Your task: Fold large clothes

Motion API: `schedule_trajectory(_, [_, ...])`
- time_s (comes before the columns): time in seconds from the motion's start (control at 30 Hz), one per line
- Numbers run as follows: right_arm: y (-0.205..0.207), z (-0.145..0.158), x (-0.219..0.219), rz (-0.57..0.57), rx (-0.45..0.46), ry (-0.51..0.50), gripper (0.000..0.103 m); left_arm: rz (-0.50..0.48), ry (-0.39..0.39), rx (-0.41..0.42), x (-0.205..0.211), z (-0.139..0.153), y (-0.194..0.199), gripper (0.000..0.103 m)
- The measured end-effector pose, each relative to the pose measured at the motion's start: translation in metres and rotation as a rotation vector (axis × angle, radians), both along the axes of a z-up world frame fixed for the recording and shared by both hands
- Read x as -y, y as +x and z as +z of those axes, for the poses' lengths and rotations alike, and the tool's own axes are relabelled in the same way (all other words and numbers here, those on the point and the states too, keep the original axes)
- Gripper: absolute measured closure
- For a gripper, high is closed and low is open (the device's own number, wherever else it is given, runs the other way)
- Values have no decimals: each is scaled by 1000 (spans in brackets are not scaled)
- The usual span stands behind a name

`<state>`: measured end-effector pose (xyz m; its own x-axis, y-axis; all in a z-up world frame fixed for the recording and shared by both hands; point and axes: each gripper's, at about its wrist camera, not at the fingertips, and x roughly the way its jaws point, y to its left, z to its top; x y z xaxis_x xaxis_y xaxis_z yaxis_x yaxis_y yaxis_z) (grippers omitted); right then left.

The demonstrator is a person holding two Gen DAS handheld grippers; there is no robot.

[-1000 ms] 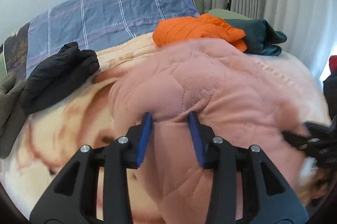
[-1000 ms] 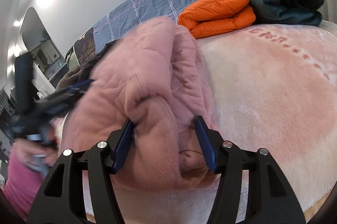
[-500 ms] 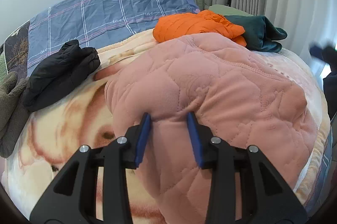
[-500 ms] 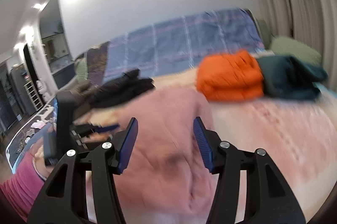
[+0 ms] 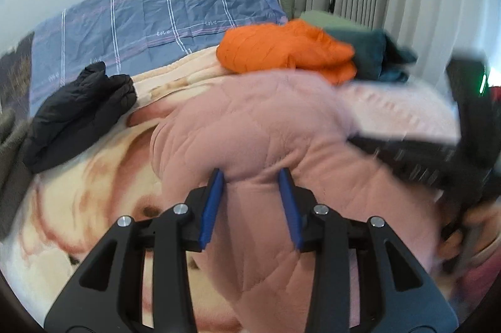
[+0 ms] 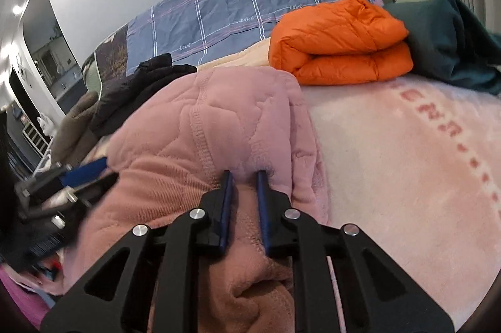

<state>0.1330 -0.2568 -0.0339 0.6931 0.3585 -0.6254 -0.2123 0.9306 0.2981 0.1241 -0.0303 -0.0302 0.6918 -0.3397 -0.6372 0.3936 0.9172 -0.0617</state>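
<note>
Bed (image 6: 407, 145) is carrying the pink quilted garment (image 6: 219, 120), bunched mid-fold. Right tool (image 6: 243, 176) is pinching its edge; left tool (image 5: 250, 176), jaws wider, is gripping a fold, probably to keep it taut.

Left claw (image 5: 252, 176) grips a wide fold between spread fingers; right claw (image 6: 245, 176) is pinched nearly closed on fabric.

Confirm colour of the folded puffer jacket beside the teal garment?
Orange; the puffer jacket shows best in the right wrist view.
</note>
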Motion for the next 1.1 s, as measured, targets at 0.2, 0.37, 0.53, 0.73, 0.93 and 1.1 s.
schedule_trajectory(0.2, [-2, 1, -2, 8, 1, 0, 88, -24, -91, 71, 4, 54, 32, 76])
schedule_trajectory(0.37, [-1, -2, -3, 18, -4, 10, 88, 52, 6, -149, 0, -53, 101, 73])
schedule_trajectory(0.53, [-4, 9, -16, 28, 21, -101, 88, 34, -141, -183, -21, -53, 99, 73])
schedule_trajectory(0.73, [10, 72, -14, 33, 24, 17, 83, 52, -90, -175, -11, -44, 99, 73])
schedule_trajectory(0.93, [87, 58, -42, 88, -89, -47, 75, 52, -100, -174, -18, -45, 100, 73])
schedule_trajectory(1.1, [110, -8, -18, 26, -175, 31, 81, 58, -77, -156, -11, -49, 103, 70])
